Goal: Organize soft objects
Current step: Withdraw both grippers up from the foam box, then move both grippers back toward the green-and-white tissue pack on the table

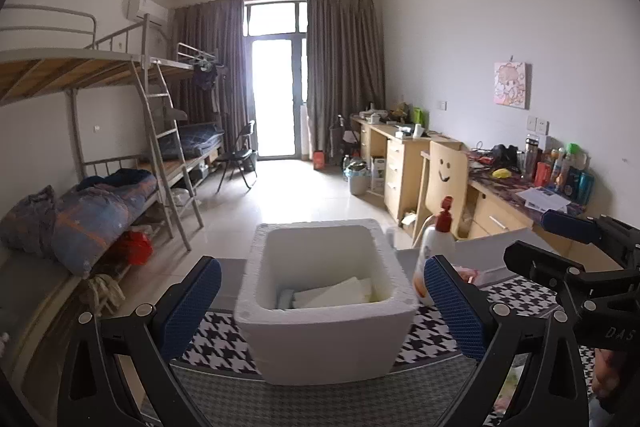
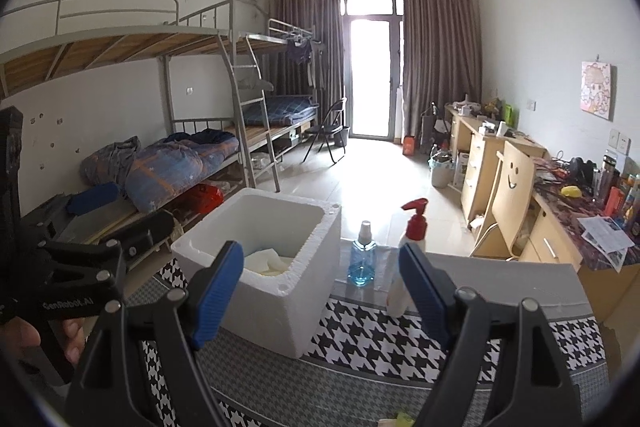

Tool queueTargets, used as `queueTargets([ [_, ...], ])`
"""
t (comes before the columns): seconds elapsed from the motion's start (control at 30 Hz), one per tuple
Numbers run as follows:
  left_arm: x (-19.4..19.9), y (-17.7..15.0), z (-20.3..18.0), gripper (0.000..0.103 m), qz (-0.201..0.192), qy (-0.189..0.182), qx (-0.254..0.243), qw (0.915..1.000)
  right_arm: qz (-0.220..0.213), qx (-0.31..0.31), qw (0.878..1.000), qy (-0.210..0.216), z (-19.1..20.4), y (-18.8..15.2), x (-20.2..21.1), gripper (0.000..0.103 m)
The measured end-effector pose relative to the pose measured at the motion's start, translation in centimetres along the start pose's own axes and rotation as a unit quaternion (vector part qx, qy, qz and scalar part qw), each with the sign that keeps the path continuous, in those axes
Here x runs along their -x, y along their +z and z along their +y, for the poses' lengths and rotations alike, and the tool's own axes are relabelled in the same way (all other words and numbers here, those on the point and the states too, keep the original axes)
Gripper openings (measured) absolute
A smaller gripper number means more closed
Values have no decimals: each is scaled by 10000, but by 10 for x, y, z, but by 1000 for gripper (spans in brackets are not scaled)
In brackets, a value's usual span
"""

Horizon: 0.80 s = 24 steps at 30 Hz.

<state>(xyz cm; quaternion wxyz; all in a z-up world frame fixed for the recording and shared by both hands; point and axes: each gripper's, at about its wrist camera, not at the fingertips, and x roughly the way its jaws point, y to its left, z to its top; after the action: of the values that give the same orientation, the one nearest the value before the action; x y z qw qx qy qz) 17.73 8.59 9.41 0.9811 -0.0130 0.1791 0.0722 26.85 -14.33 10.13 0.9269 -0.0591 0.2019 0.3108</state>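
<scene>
A white foam box (image 1: 326, 311) stands on a houndstooth cloth (image 1: 224, 343); it also shows in the right wrist view (image 2: 264, 291). Pale soft sheets (image 1: 336, 293) lie inside it, also seen in the right wrist view (image 2: 266, 261). My left gripper (image 1: 320, 301) is open and empty, its blue pads on either side of the box. My right gripper (image 2: 320, 287) is open and empty, just right of the box. The right gripper also shows at the right edge of the left wrist view (image 1: 560, 247), and the left gripper shows at the left of the right wrist view (image 2: 116, 219).
A white pump bottle with a red top (image 2: 408, 259) and a blue spray bottle (image 2: 362, 261) stand right of the box. Bunk beds with bedding (image 2: 176, 167) line the left wall. Desks (image 2: 480, 155) and a smiley-face chair (image 2: 514, 195) stand at the right.
</scene>
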Motion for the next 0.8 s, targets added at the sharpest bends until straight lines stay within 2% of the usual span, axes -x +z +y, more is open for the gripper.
queueTargets([
  [0.3, 7, -7, -10, 102, -2, -200, 45, 9998, -116, -42, 9996, -241, -11, -11, 20, 83],
  [0.43, 10, -9, -17, 102, -14, -267, -31, 9996, -141, -62, 9995, -267, -16, -16, 25, 92],
  [0.8, 18, -16, -33, 102, -12, -504, -115, 9987, -208, -97, 9988, -427, -22, -24, 40, 92],
])
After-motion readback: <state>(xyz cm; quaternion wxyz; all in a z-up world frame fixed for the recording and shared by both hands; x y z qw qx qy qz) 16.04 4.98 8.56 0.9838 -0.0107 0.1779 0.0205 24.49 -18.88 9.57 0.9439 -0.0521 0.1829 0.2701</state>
